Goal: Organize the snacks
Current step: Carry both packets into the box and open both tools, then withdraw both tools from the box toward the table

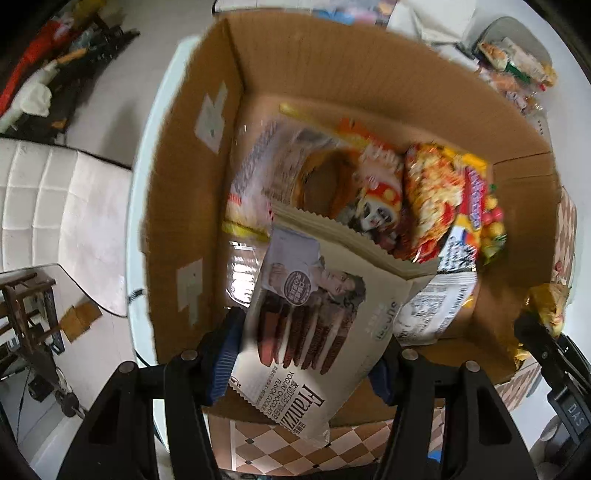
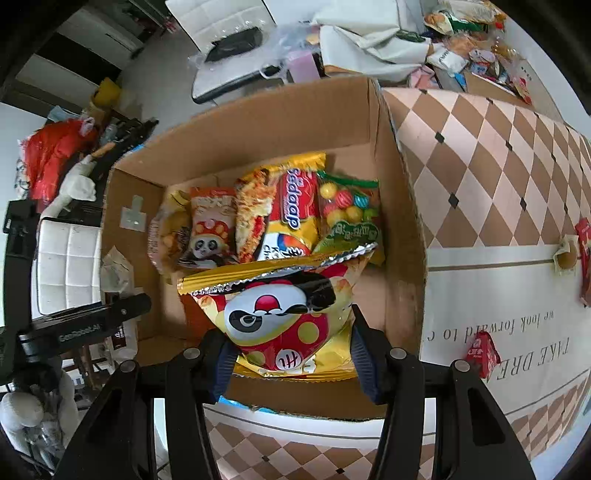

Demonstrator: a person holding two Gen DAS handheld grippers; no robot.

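An open cardboard box (image 1: 184, 192) (image 2: 258, 122) stands on the table, and both grippers point down into it. My left gripper (image 1: 303, 363) is shut on a beige Franzzi cookie pack (image 1: 317, 295), which hangs tilted above the box floor. Over the box's near side, my right gripper (image 2: 291, 365) is shut on a yellow chip bag with a red and white face (image 2: 280, 314). Several snacks lie inside: a panda pack (image 2: 207, 229), a Sedaap noodle pack (image 2: 295, 214) and a gumball bag (image 2: 349, 206). The chip bag's corner (image 1: 548, 306) shows at the right edge of the left wrist view.
The box sits on a brown and pink checkered tablecloth (image 2: 498, 155). Small red packets (image 2: 482, 354) lie on the cloth to the right. A heap of loose snacks (image 2: 480, 44) and a white bag (image 2: 369, 33) fill the far end. White chairs (image 1: 55, 206) stand beside the table.
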